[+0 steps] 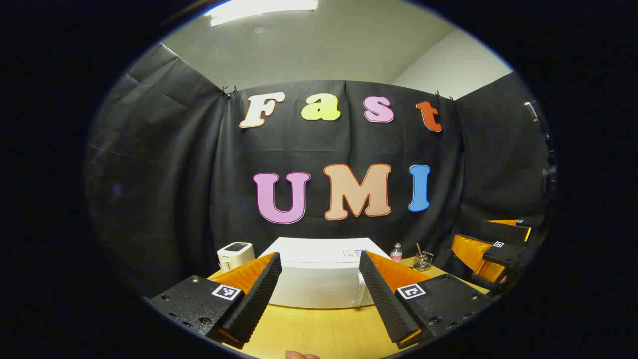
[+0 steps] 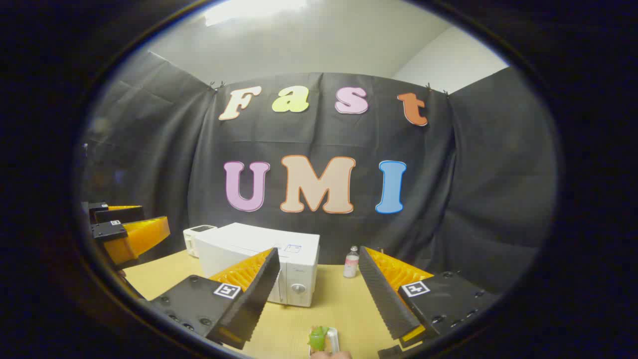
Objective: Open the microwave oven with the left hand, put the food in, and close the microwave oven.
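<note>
Nothing of the task looked done; the microwave (image 2: 264, 259) stood shut on the bench (image 1: 319, 329), its door flush and its dial facing forward, well apart from both tools; opening it, loading it and closing it were all, as I judged, left to do. The left tool (image 1: 319, 294) hung above the bench with its fingers spread wide and nothing between them, aimed squarely at the microwave front; the right tool (image 2: 316, 294) was likewise spread and empty, held off to the microwave's right. The food (image 2: 319, 339), something green on a small pale tray, lay on the bench at the near edge, below and between the right tool's fingers, not gripped; a bit of a hand showed just beside it.

The bench was pale yellow wood, smooth and mostly bare; a small white appliance (image 1: 235, 254) sat left of the microwave, a little bottle (image 2: 351, 263) with a pink label to its right, and a glass jar (image 1: 422, 260) with a stick in it farther right. Black cloth walled the booth on three sides; above it were a white ceiling and a bright strip light (image 1: 259, 7).
</note>
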`<state>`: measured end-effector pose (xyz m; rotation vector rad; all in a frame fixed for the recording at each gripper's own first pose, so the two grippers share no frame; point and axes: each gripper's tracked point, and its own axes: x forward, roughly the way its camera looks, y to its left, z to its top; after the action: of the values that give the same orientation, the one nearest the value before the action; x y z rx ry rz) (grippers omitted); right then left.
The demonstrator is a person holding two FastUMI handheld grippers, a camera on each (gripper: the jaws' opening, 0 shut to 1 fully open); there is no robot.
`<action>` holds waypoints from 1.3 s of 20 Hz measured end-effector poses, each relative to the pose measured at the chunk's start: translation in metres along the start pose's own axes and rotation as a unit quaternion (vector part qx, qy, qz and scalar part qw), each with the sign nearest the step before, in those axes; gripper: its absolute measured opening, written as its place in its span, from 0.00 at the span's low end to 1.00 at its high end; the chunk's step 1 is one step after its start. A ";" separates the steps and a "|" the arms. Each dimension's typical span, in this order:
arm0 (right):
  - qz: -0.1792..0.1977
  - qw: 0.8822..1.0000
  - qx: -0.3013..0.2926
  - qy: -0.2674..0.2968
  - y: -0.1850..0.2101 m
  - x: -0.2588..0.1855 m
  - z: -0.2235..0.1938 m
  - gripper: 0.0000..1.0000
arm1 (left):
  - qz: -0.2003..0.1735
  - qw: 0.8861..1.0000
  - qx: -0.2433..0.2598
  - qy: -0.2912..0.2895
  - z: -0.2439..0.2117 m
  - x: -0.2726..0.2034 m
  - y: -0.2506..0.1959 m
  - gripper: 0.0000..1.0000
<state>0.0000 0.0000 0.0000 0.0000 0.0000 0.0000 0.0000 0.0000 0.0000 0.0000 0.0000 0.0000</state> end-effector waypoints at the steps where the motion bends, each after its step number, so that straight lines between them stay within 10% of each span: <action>1: -0.001 1.000 0.003 -0.002 0.000 0.001 0.001 0.97 | 0.001 1.000 0.000 0.000 0.001 0.000 0.001 0.98; 26: -0.002 1.000 -0.001 0.002 -0.009 0.007 -0.005 0.96 | -0.001 0.999 0.036 -0.011 -0.002 0.010 -0.005 0.97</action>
<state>0.0065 -0.0094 -0.0047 -0.0014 0.0031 -0.0043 0.0101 -0.0055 -0.0022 0.0722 -0.0222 -0.0021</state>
